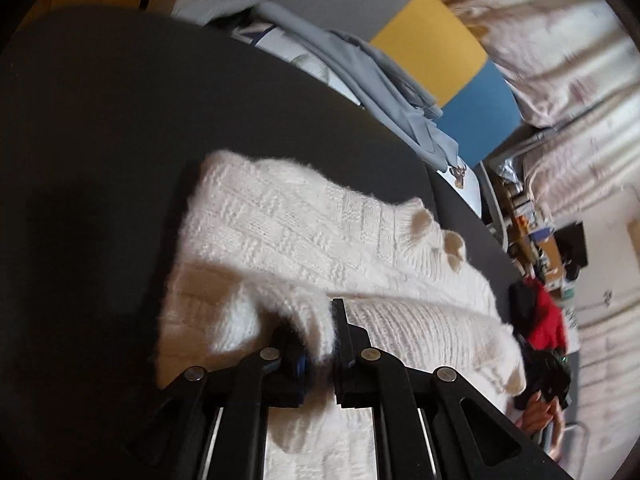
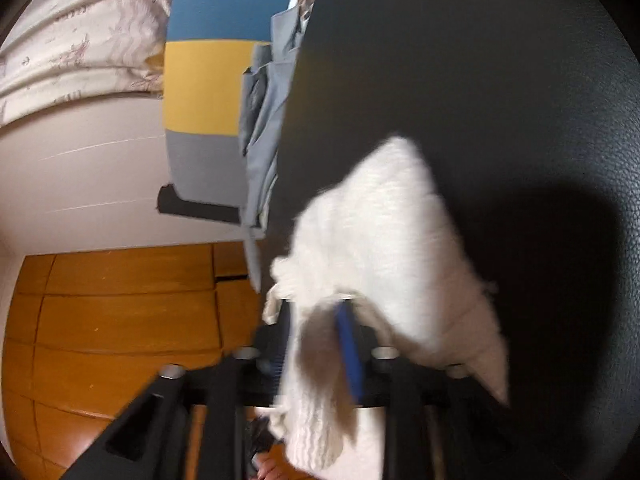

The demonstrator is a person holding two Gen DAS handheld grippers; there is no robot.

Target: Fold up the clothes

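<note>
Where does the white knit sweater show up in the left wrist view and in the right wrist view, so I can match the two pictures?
Left wrist view: white knit sweater spreads across the lower centre on the black table, its edge pinched in the left gripper.
Right wrist view: the sweater fills the centre right, bunched in the right gripper, blurred.
Shared landmark: the grey, yellow and blue panel beyond the table.

A dark, pebbled table (image 1: 100, 120) carries a fuzzy white sweater (image 1: 288, 224), with grey clothes (image 1: 360, 72) at its far edge.
</note>
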